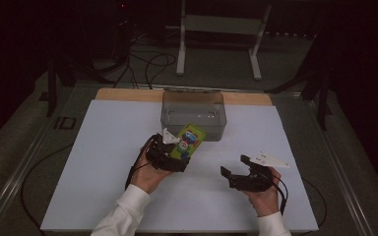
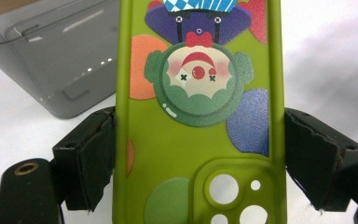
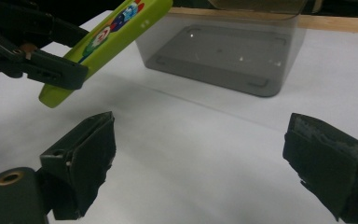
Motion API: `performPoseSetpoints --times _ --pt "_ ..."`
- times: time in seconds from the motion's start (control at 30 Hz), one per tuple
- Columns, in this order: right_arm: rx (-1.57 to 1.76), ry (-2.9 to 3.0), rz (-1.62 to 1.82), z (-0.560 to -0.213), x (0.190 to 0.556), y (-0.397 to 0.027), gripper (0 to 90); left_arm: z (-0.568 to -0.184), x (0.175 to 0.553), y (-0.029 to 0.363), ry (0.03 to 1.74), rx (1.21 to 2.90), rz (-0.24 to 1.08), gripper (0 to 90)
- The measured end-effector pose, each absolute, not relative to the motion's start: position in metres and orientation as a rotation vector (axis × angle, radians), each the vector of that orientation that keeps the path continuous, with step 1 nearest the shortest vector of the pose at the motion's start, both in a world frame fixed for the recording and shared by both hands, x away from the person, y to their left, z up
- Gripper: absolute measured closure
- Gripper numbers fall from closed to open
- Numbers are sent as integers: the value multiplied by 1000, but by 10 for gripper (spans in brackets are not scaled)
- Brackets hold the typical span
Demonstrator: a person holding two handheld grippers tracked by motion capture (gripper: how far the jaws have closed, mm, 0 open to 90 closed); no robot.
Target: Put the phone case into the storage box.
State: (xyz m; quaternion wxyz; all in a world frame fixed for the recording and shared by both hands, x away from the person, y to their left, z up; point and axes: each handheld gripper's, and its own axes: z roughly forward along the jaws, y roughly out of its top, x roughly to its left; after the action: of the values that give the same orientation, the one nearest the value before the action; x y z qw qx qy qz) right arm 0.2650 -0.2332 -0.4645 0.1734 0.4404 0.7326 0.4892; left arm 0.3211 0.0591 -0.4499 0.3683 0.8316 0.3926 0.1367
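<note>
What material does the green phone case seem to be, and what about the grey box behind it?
Green phone case: probably soft silicone or rubbery plastic, matte, with printed clown art and moulded camera holes. Grey box: likely hard, smoke-tinted plastic, glossy; its floor shows through the walls and small highlights glint on it.

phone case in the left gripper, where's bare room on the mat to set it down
Free: the white mat left of the left gripper, and the strip between the right gripper and the grey bin. Crowded: around the phone case, by the bin's front wall.

My left claw [image 1: 176, 147] grips a green phone case [image 1: 189, 141] before a grey bin [image 1: 193, 114]; my right claw [image 1: 236, 167] hovers open above the desk [image 1: 108, 162].
</note>
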Motion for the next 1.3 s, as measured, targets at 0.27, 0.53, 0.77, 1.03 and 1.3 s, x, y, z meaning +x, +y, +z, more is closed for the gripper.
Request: performPoseSetpoints --times 0.27,0.53,0.77,1.03,1.3 --pt "1287 2086 1426 -457 273 -229 97 -448 323 58 1033 2085 344 163" --pt "1300 2109 1439 -451 281 -223 97 -448 325 57 1059 2042 331 164" --pt "1293 2133 1452 -442 289 -215 97 -449 324 56 1076 2008 341 164" --pt "1278 2155 1455 -433 300 -200 112 -448 324 56 1091 1968 349 163" --pt "1273 2161 1496 -423 308 -190 153 -449 324 58 1114 1916 353 163"
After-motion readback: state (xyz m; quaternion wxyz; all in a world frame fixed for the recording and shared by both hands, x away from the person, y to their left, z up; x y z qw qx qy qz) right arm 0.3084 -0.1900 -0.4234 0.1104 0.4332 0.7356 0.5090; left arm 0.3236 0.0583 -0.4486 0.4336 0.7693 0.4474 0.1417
